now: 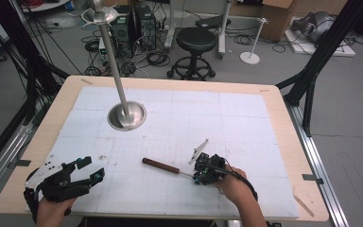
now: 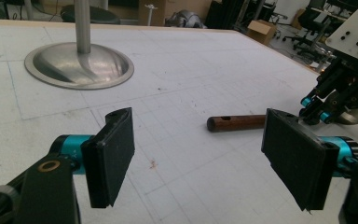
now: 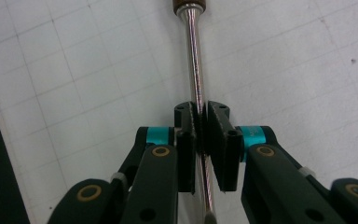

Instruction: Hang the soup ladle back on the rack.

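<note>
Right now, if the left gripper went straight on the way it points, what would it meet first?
Probably the tool's wooden handle, lying just beyond the open left gripper and right of its centre line. The right gripper clamps the tool's metal shaft further on. Depth is unclear.

A wooden table point(image 1: 283, 118) bears a white gridded mat point(image 1: 227, 123), stand base point(image 1: 126, 116) and wooden-handled tool point(image 1: 160, 166).

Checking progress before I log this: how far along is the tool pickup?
Done: right gripper has its jaws shut on the steel shaft of the wooden-handled tool. In hand: tool lies flat on the table, not lifted. Left: the lift; left gripper is open, idle.
</note>
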